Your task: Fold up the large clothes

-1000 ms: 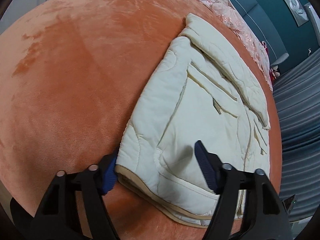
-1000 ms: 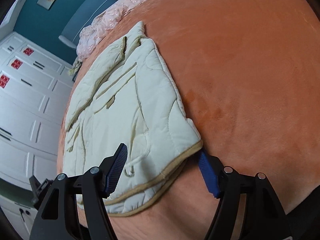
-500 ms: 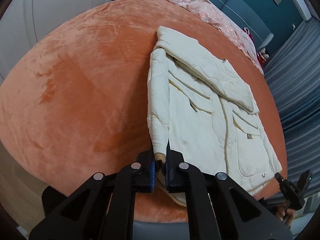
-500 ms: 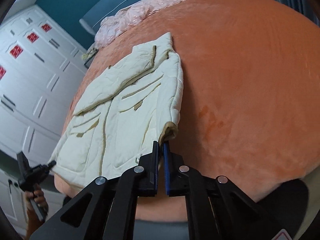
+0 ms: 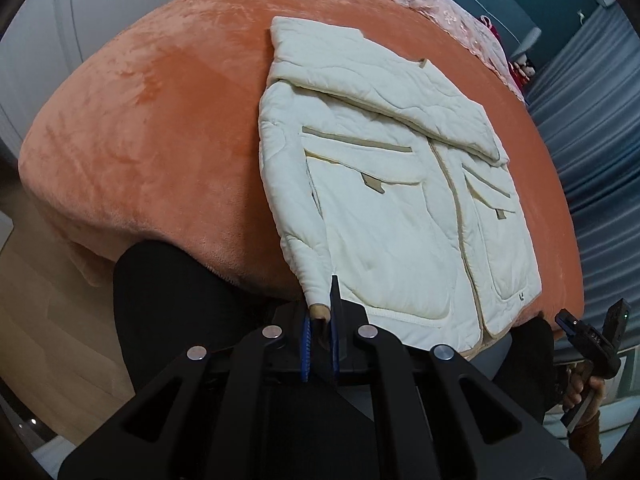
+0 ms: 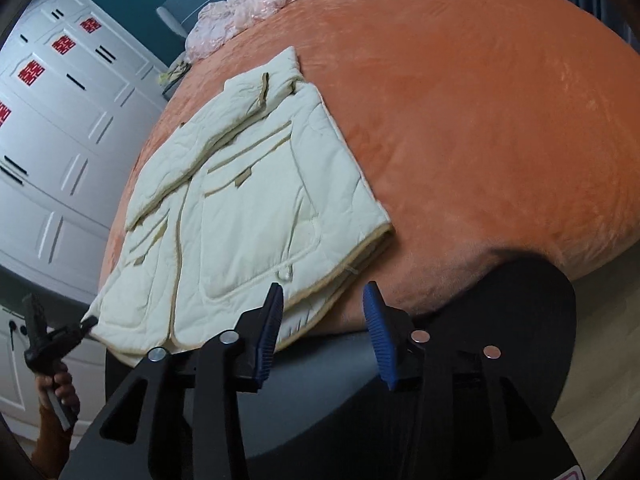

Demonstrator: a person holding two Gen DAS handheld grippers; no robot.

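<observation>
On the orange bed (image 5: 168,120) a cream quilted jacket (image 5: 392,208) lies front-up, collar toward the far side and hem hanging a little over the near edge, which puts its corners within reach of someone standing at the foot. One sleeve is laid across the chest below the collar, so the fold looks partly begun, though how much remains is a guess. The left gripper (image 5: 320,332) is pinched tight on the tan-trimmed hem corner (image 5: 318,308) on its side – the cloth rises off the edge between the blue pads, and holding it there gives control of that whole side of the jacket for drawing it up or over. The right gripper (image 6: 324,320) has its jaws wide apart with nothing between them, hovering just off the bed's edge near the hem corner (image 6: 376,236) on its side, which lies flat on the bed; it seems poised either to take that corner or to stay clear. A pink lacy fabric (image 6: 256,4) sits bunched at the far end of the bed, well apart from the jacket. With only one corner gripped, lifting now would likely drag the jacket askew – a matching hold on the other side would keep the hem level
</observation>
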